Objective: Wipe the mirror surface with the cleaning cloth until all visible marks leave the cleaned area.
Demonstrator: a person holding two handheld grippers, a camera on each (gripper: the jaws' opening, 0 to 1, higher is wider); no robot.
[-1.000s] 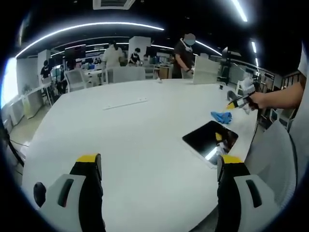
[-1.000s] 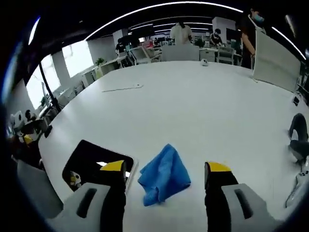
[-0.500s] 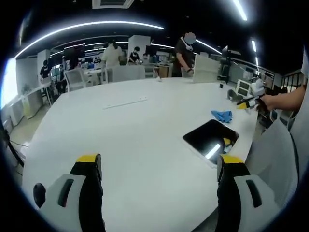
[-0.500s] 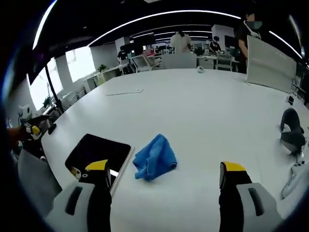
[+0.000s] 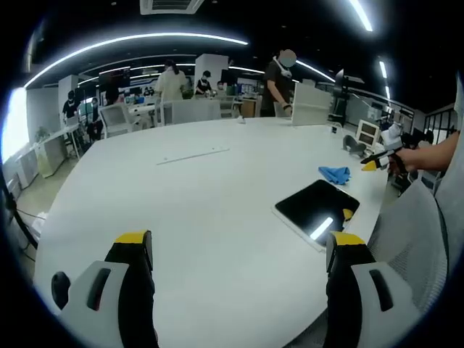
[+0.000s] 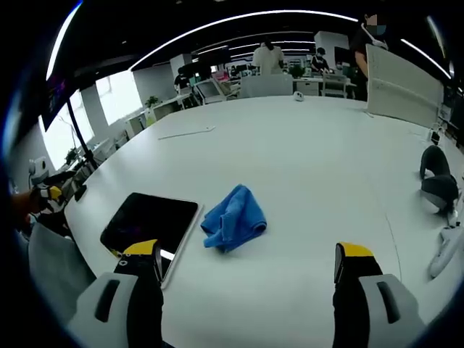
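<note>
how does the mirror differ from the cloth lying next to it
The mirror is dark, flat and rectangular with a pale rim; the cloth is bright blue and crumpled into a loose heap. The mirror reflects a ceiling light; the cloth is matte. Both lie on the white table, apart from both open grippers.

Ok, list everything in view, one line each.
Table: one, white, under everything.
Mirror: one, dark glass, pale frame, flat near the table edge.
Cloth: one, blue, crumpled, beside the mirror, just clear of its frame.
Grey object: one, at the table's far right in the right gripper view.
Strip: one, white, flat, far side of the table.
People: several, standing in the background.
Left tongs: black and yellow, open, above the table.
Right tongs: black and yellow, open, short of the cloth.
</note>
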